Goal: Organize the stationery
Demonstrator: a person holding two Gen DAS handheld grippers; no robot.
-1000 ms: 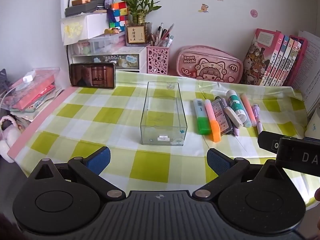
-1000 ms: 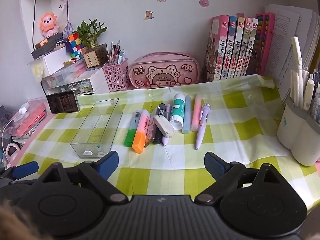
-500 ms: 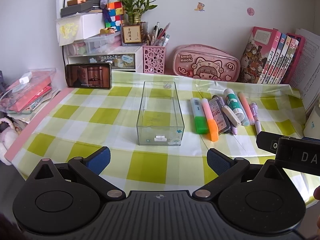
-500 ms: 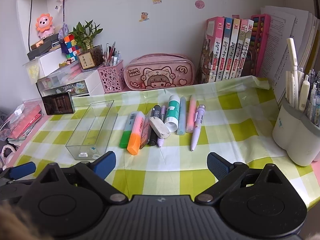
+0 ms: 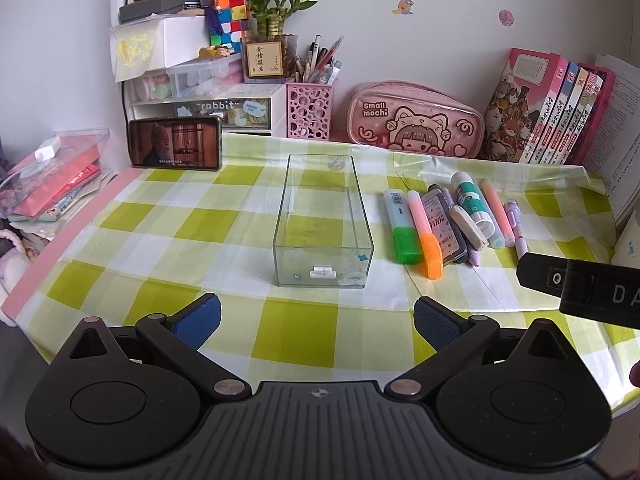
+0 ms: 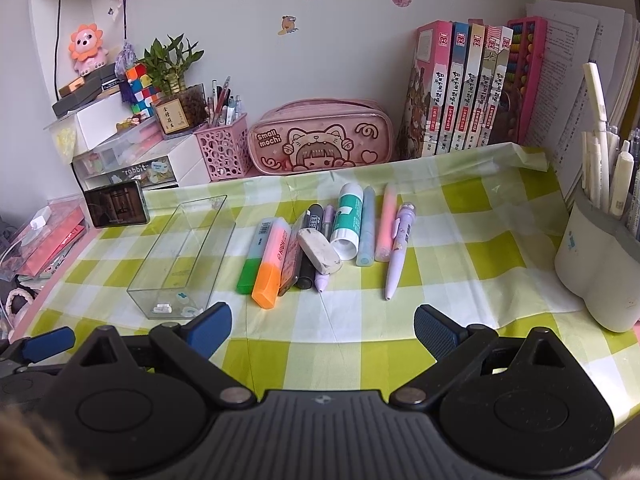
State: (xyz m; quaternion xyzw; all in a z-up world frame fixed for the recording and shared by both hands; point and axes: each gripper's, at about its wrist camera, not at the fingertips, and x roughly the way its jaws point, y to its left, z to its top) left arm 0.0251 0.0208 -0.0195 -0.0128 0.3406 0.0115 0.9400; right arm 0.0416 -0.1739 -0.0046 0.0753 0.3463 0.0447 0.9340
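Both my tongs stand wide with nothing between them: the left tongs (image 5: 317,315) low in the frame before the clear plastic box (image 5: 323,222), the right tongs (image 6: 322,330) low before the row of stationery. The box sits empty mid-frame on the checked tabletop (image 5: 160,216). Right of it lie the green highlighter (image 6: 253,261), orange highlighter (image 6: 273,268), eraser (image 6: 319,255), glue stick (image 6: 346,219) and purple pen (image 6: 398,249).

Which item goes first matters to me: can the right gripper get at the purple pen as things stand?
Probably yes. The right gripper has its jaws open and empty, and the purple pen lies at the outer right of the row with bare tablecloth beside it.
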